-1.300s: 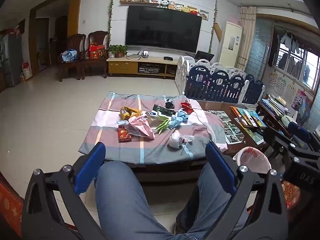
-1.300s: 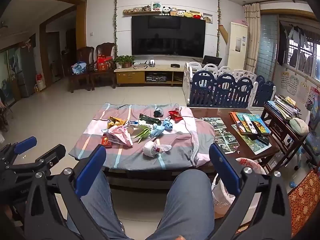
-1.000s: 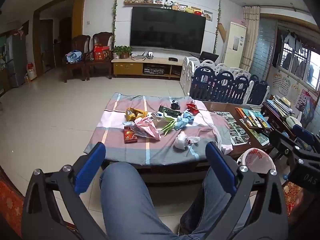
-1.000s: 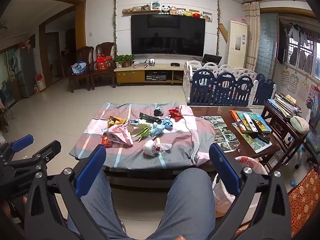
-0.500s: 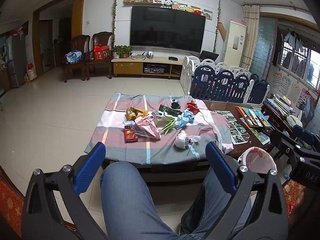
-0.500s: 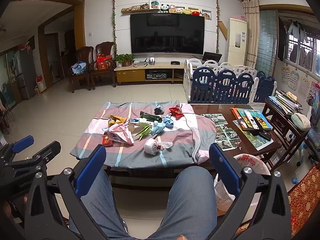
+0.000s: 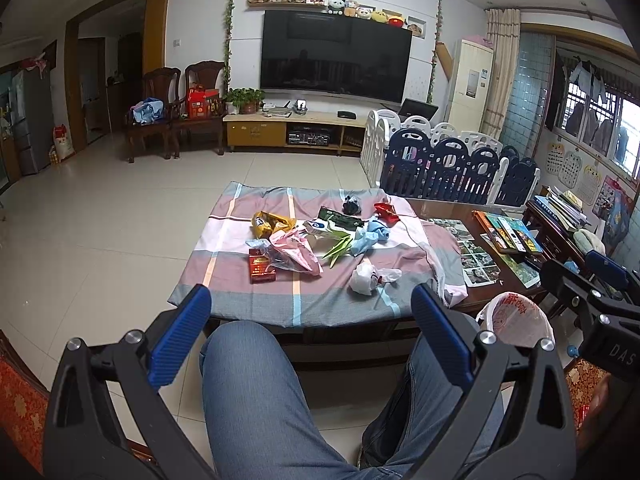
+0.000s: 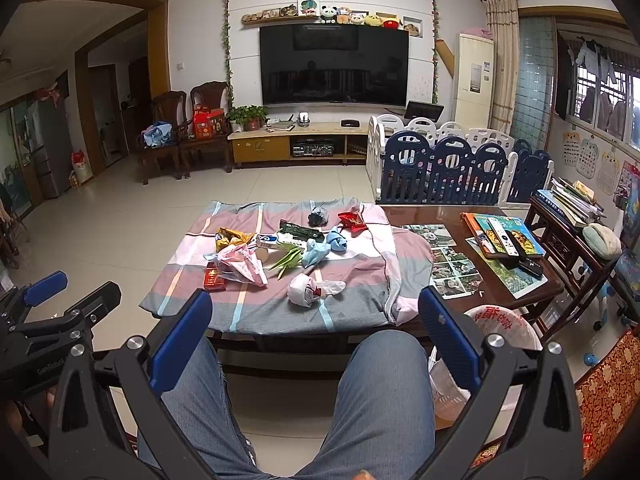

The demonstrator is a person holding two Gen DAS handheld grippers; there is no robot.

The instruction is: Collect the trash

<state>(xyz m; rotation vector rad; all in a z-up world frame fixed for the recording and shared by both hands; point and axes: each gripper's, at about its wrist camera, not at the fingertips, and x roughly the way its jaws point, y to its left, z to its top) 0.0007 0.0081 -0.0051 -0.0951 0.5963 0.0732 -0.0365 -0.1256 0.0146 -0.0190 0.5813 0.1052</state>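
Note:
Trash lies scattered on a striped cloth point(image 7: 240, 280) point(image 8: 352, 304) over the low table: a crumpled white wad point(image 7: 363, 277) point(image 8: 304, 289), a pink bag point(image 7: 294, 250) point(image 8: 242, 265), a red packet point(image 7: 261, 267) point(image 8: 214, 278), a yellow wrapper point(image 7: 269, 222), blue wads point(image 7: 370, 237) point(image 8: 322, 249) and green leaves point(image 8: 287, 260). A white bag-lined bin point(image 7: 516, 318) point(image 8: 502, 326) stands at the table's near right corner. My left gripper point(image 7: 310, 334) and right gripper point(image 8: 316, 334) are both open and empty, held over a person's knees, well short of the table.
Books point(image 8: 500, 234), remotes and photos point(image 8: 452, 264) cover the table's bare right part. A side table point(image 8: 572, 232) with stacked books stands right. A blue-and-white playpen fence point(image 8: 452, 168) is behind. Open tiled floor point(image 7: 100, 232) lies left.
Both wrist views have crept slightly forward and up, so the table sits a little lower in each. Both grippers stay open and the trash has not moved.

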